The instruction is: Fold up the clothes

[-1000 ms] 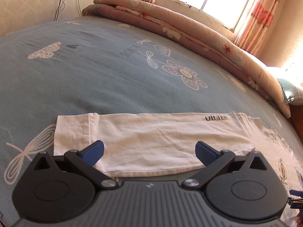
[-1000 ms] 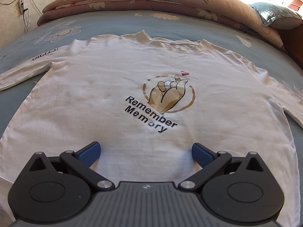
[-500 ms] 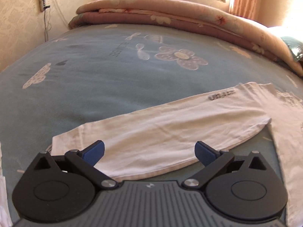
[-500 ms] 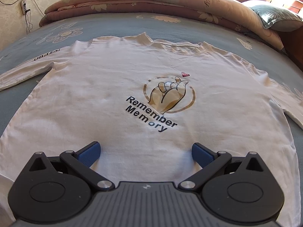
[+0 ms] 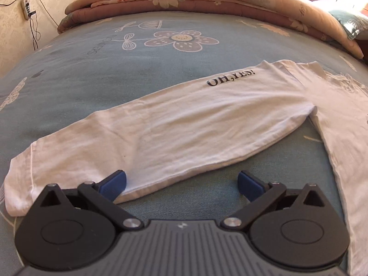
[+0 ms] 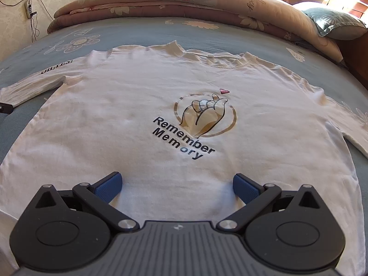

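A white long-sleeved shirt (image 6: 142, 105) lies flat and face up on the blue bed sheet, with a "Remember Memory" print (image 6: 184, 138) on its chest. Its left sleeve (image 5: 174, 124), marked "OH,YES!", stretches out across the sheet in the left wrist view, cuff at the near left. My left gripper (image 5: 181, 185) hovers open just in front of the sleeve's lower edge, its left finger over the cloth near the cuff. My right gripper (image 6: 177, 187) is open above the shirt's lower front. Neither holds anything.
The blue flower-patterned sheet (image 5: 115, 69) spreads around the shirt. A rolled pink quilt (image 6: 184, 2) runs along the far side, with a teal pillow (image 6: 335, 23) at the far right. Cables and a power strip (image 5: 27, 9) hang on the left wall.
The left gripper's view has swung to the right and drawn closer along the sleeve, so the sleeve now slants up toward the shirt body. The right gripper has hardly moved.
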The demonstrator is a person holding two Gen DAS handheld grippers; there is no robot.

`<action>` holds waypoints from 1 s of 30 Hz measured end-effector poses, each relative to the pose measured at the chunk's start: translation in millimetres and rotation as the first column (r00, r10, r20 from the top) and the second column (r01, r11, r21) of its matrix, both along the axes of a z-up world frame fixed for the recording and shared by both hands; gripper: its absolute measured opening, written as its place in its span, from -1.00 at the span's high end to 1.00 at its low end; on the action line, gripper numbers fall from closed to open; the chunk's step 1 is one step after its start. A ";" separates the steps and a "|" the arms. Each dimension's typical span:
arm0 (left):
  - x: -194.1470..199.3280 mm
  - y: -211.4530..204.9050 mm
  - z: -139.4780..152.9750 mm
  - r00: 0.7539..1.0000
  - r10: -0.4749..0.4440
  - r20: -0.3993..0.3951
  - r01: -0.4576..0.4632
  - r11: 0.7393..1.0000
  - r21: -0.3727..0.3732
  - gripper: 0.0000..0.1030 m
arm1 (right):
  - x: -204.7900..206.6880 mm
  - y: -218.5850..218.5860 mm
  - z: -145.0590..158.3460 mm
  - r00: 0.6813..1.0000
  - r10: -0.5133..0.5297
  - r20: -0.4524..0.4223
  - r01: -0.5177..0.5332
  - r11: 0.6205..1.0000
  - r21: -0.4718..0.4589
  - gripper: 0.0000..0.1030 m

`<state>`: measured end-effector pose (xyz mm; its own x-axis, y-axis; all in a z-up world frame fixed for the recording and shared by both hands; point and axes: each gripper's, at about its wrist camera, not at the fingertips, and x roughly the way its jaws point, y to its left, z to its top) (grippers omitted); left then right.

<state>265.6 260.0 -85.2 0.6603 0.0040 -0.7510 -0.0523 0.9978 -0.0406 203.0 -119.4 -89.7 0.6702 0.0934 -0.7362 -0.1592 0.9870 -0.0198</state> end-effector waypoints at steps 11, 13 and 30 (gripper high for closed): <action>60.6 -32.9 17.5 1.000 -0.018 0.014 0.018 1.000 -0.005 -0.98 | -0.5 0.6 -0.5 1.000 0.000 0.003 0.000 1.000 -0.002 -1.00; 64.5 -42.3 5.7 0.999 -0.035 0.004 0.035 0.999 0.020 -0.98 | -0.3 0.3 -0.5 1.000 0.002 0.003 -0.002 1.000 -0.002 -1.00; 70.4 -54.4 25.7 0.997 -0.058 0.042 0.055 0.996 0.077 -0.99 | -2.2 -0.6 -1.8 1.000 0.005 0.023 -0.005 1.000 0.000 -1.00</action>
<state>336.0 205.5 -59.5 0.6937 0.0215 -0.7200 0.0042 0.9994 0.0338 200.8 -120.0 -91.5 0.6868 0.0973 -0.7203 -0.1639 0.9862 -0.0231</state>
